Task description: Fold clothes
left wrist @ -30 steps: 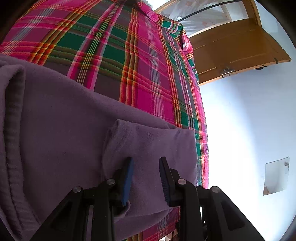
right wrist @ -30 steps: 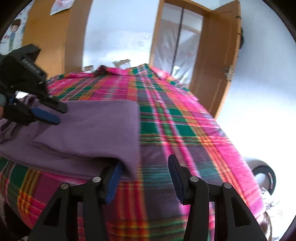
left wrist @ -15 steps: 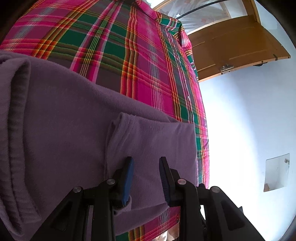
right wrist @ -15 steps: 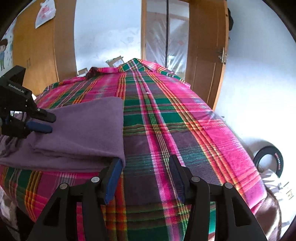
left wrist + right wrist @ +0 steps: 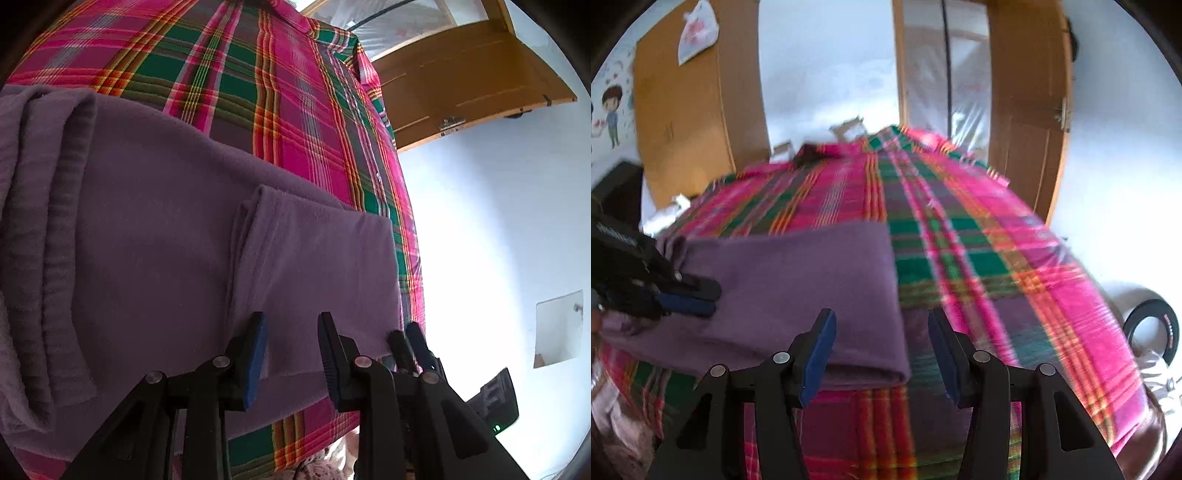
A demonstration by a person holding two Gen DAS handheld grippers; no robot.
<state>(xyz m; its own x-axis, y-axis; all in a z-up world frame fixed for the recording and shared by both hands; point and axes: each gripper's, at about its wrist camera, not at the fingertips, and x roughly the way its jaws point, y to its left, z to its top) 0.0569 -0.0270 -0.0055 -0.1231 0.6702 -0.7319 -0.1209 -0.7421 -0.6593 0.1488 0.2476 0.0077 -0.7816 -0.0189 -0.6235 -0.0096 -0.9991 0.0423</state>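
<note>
Both tools open over folded purple garment; right tool has advanced.

Right tool (image 5: 881, 352) now straddles the purple garment (image 5: 798, 280) corner, gripping nothing; left tool (image 5: 291, 347) hovers open, empty, over the folded layer on the bed (image 5: 979, 240).

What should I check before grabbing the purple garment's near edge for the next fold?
1. Left gripper jaws open: ok.
2. Right gripper jaws open: ok.
3. Purple garment lies flat on the plaid bedspread: ok.
4. Near right corner sits between the right jaws: ok, though nothing is gripped yet.
5. Folded flap ahead of the left jaws: ok.
6. How many layers each grasp would catch: cannot tell.
7. Grippers apart from each other: ok.
</note>
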